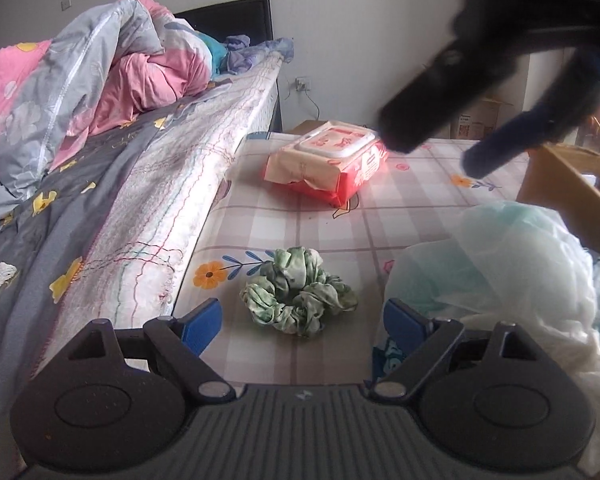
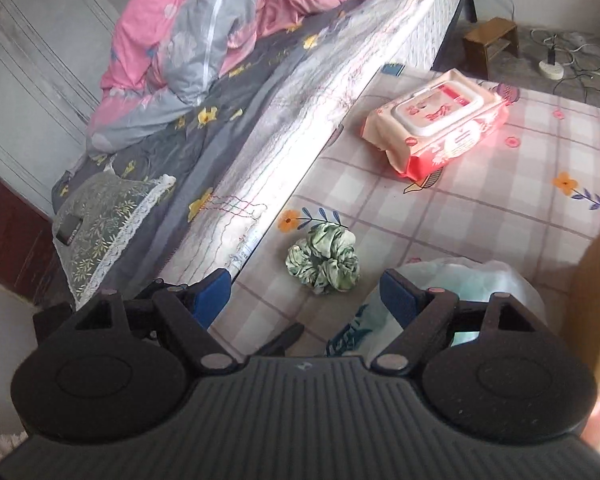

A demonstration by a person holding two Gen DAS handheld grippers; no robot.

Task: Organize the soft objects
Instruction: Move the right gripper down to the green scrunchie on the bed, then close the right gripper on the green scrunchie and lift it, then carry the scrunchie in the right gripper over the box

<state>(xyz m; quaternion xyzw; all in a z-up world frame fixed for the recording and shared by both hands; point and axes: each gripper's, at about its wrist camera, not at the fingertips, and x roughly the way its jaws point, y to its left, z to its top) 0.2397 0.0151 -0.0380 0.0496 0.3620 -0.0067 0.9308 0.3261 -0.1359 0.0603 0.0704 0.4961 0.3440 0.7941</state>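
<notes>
A green and white scrunchie (image 1: 299, 295) lies on the checked floral tablecloth (image 1: 400, 208); it also shows in the right wrist view (image 2: 324, 261). My left gripper (image 1: 302, 318) is open and empty, low over the cloth, with the scrunchie just ahead between its blue fingers. My right gripper (image 2: 306, 294) is open and empty, higher up, looking down on the scrunchie; it shows blurred in the left wrist view (image 1: 436, 152) at top right. A red and white wet-wipe pack (image 1: 328, 160) lies farther back on the cloth (image 2: 436, 128).
A translucent plastic bag (image 1: 500, 264) lies to the right of the scrunchie, also in the right wrist view (image 2: 460, 284). A mattress edge (image 1: 172, 208) runs along the left, with pink and grey bedding (image 1: 100, 80) on top. A cardboard box (image 1: 560, 192) stands at right.
</notes>
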